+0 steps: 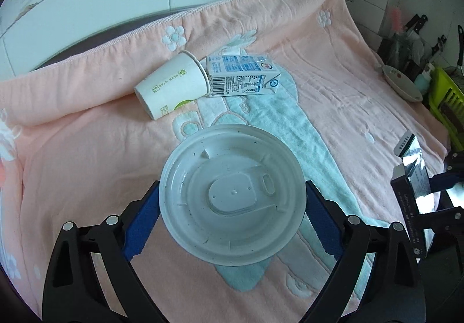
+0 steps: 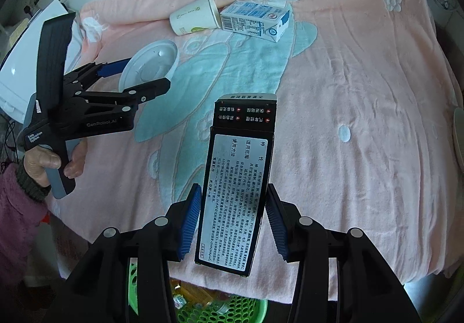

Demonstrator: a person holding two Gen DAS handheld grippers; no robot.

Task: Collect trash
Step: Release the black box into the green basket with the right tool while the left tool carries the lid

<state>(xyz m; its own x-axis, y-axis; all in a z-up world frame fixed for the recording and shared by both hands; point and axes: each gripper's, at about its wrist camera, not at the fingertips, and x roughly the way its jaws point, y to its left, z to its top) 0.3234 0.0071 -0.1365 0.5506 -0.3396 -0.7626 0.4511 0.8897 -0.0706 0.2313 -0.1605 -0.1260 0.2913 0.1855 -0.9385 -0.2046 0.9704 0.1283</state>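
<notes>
Blue ribbed pads of the right gripper [image 2: 232, 221] clamp the sides of a black box with a printed label [image 2: 236, 192], low in the middle of the right wrist view, the box standing tall between the jaws and held fast at its lower half. Directly beneath it, at the bottom edge, sits a green perforated basket [image 2: 249, 310] already holding some scraps, so the step in hand is likely the drop: carry the box squarely over the basket mouth, then let go, keeping it clear of the rim. The left gripper [image 1: 232, 212] has its jaws spread wide around a white round plastic lid [image 1: 232, 195]; the pads sit at its edges, but whether they press it firmly I cannot tell for sure, and it looks lifted above the cloth. A firm squeeze across the widest part matters, since the lid is thin and may flex or slip. A hand [image 2: 49, 163] in a purple sleeve holds that tool at the left of the right wrist view. Farther up on the pink towel [image 1: 333, 91] covering the surface lie a tipped paper cup [image 1: 171, 85] and a blue-and-white milk carton [image 1: 242, 75], touching each other, still to be gathered. A dish [image 1: 401, 83] sits at the right edge, out of the way.
</notes>
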